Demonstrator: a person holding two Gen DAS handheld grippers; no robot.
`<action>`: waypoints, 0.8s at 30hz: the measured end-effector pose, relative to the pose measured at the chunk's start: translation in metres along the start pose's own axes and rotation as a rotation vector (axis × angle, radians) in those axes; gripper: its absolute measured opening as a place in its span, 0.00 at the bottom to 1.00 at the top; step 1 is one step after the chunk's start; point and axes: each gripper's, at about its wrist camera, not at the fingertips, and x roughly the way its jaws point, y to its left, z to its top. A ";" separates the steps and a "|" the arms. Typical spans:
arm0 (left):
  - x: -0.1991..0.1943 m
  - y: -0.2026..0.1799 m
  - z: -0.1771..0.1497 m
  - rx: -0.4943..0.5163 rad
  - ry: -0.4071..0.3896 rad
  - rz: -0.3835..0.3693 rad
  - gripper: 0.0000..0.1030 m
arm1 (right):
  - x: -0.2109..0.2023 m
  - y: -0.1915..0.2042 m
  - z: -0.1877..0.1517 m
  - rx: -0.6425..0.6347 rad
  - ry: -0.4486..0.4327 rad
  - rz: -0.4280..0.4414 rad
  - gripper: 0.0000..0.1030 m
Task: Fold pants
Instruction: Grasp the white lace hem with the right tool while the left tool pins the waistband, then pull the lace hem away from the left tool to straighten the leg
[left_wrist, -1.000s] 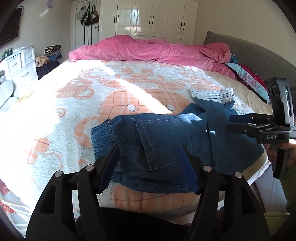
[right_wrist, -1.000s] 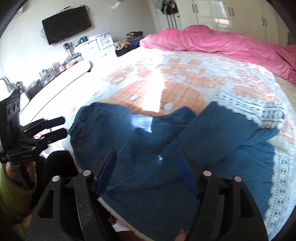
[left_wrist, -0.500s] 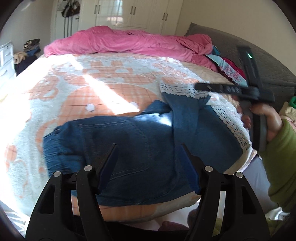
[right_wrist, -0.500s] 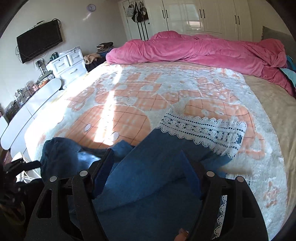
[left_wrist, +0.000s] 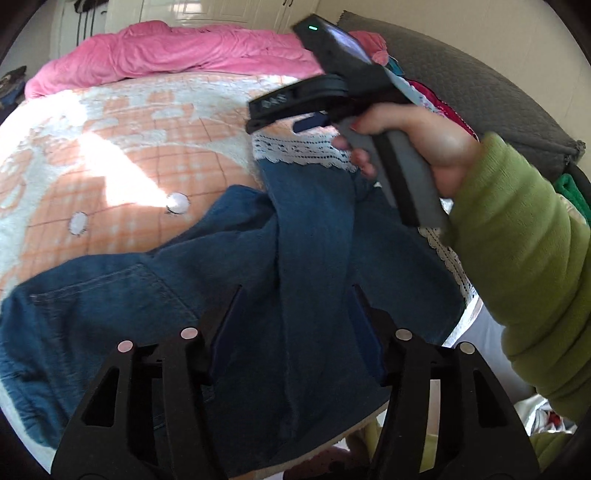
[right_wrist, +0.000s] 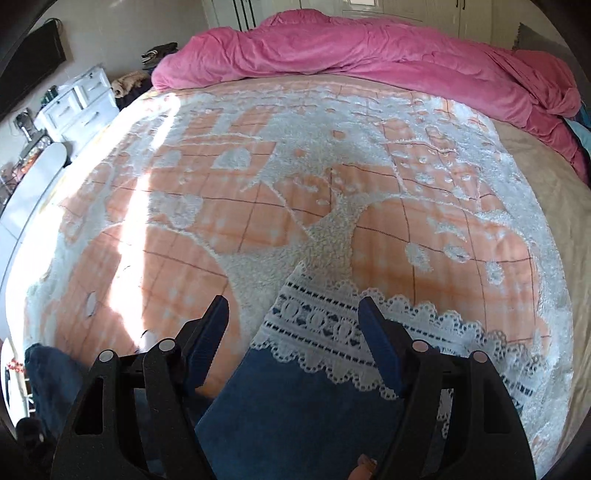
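Note:
Blue denim pants (left_wrist: 229, 295) with white lace cuffs (left_wrist: 299, 153) lie crumpled at the near edge of the bed. My left gripper (left_wrist: 293, 325) is open and hovers just above the middle of the pants. My right gripper (right_wrist: 293, 332) is open over the lace cuff (right_wrist: 332, 332) of the upper leg (right_wrist: 295, 413). In the left wrist view the right gripper (left_wrist: 280, 110) is held by a hand in a green sleeve above that cuff. A second lace cuff (left_wrist: 448, 258) shows at the right.
The pants rest on an orange and white fleece blanket (right_wrist: 295, 192). A pink duvet (right_wrist: 369, 48) is heaped at the far end of the bed. A grey headboard (left_wrist: 480, 85) and coloured clothes are on the right. White drawers (right_wrist: 81, 103) stand at the left.
My right gripper has swung forward along the pant leg to its lace cuff. My left gripper has moved right, over the middle of the pants. Both stayed open.

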 end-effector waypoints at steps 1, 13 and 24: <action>0.004 0.000 -0.003 0.001 0.005 -0.003 0.45 | 0.006 0.000 0.003 -0.002 0.013 -0.026 0.69; 0.026 0.004 -0.018 -0.015 0.036 -0.057 0.34 | 0.046 -0.007 0.011 0.015 0.108 -0.079 0.49; 0.024 0.002 -0.019 -0.007 0.009 -0.033 0.11 | -0.038 -0.040 -0.014 0.113 -0.119 0.069 0.16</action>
